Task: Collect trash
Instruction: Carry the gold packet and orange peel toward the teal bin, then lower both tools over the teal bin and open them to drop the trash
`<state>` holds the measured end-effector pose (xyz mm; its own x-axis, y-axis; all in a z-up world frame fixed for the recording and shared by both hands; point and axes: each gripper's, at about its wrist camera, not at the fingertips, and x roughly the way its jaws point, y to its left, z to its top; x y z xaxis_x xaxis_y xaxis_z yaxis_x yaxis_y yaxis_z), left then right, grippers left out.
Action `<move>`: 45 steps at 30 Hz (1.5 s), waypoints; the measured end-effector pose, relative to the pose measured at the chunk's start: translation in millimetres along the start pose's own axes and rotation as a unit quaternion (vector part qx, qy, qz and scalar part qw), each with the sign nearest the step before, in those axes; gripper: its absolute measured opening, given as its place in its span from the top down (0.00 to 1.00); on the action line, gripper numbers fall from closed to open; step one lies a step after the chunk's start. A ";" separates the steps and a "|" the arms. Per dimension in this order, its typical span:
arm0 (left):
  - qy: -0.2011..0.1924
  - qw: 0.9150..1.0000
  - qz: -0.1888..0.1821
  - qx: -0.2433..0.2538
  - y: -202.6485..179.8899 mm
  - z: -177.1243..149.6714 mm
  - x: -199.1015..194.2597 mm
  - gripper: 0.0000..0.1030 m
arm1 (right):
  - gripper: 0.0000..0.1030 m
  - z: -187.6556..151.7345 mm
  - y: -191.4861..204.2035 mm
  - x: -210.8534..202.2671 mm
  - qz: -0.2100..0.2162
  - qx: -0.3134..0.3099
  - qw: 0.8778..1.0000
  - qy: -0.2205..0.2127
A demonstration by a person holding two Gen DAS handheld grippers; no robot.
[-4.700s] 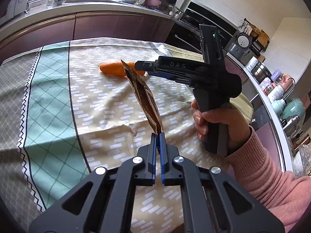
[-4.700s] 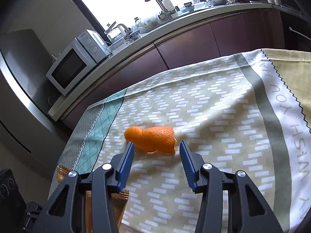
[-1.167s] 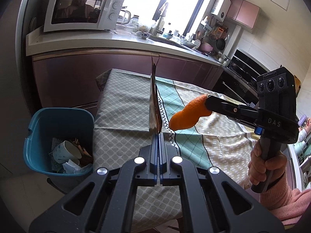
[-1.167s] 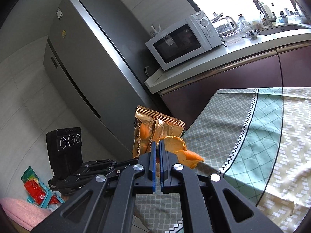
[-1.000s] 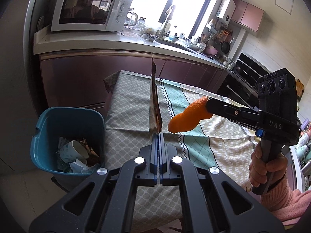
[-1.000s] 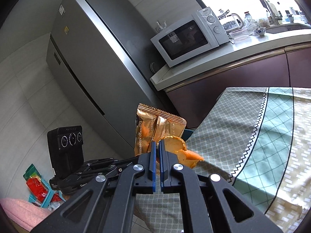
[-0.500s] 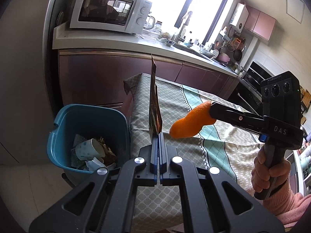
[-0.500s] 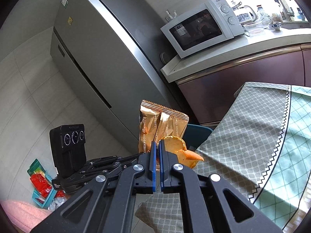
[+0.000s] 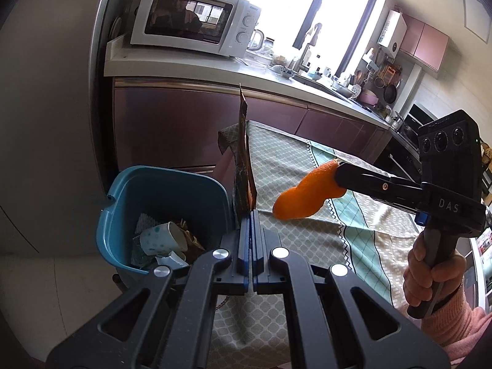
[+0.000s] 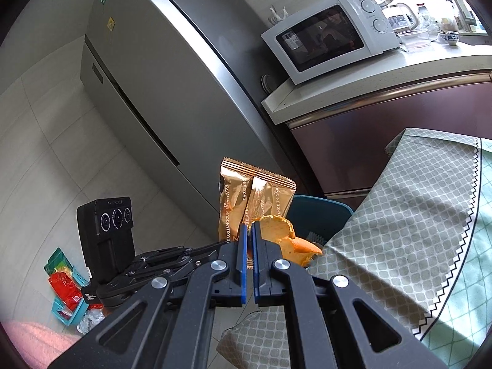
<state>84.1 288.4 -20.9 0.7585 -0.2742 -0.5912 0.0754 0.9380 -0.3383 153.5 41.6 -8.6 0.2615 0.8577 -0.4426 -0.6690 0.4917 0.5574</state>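
Observation:
My left gripper [image 9: 251, 215] is shut on a gold snack wrapper [image 9: 244, 160], held upright edge-on; the right wrist view shows the wrapper's face [image 10: 255, 196]. My right gripper [image 10: 249, 230] is shut on an orange peel [image 10: 286, 240], which shows in the left wrist view [image 9: 307, 195] at the tip of the right gripper [image 9: 338, 178]. A blue trash bin [image 9: 123, 212] stands on the floor by the table end, with a paper cup [image 9: 163, 240] and other trash inside. Both grippers are near the table's end, right of the bin; its rim shows behind the peel [image 10: 319, 209].
The table carries a patterned cloth [image 9: 295, 236] that hangs over its end [image 10: 415, 230]. A fridge [image 10: 172, 98] and a counter with a microwave [image 9: 187, 21] stand behind the bin. Small coloured baskets [image 10: 64, 289] lie on the floor.
Both grippers have moved left toward the table's end and the bin, each still holding its piece. The bin is now closer and more central in the left wrist view.

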 end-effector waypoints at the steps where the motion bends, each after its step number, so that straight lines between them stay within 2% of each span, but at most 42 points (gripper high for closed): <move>1: 0.000 1.000 0.002 -0.001 2.3 0.5 0.2 0.99 | 0.98 1.0 0.0 1.9 0.001 0.000 1.000 0.001; 21: 0.014 0.998 0.045 -0.033 41.1 0.4 23.5 0.99 | 0.98 11.3 -9.3 62.9 -0.003 0.011 0.999 0.043; 45: 0.048 0.995 0.062 -0.054 62.6 -11.8 65.7 0.99 | 0.98 7.0 -29.6 118.2 -0.035 0.025 0.995 0.091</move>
<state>131.0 326.6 -89.6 0.6921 -0.1809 -0.6988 -0.0891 0.9393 -0.3314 209.1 129.5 -72.5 0.1728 0.7822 -0.5986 -0.6177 0.5594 0.5527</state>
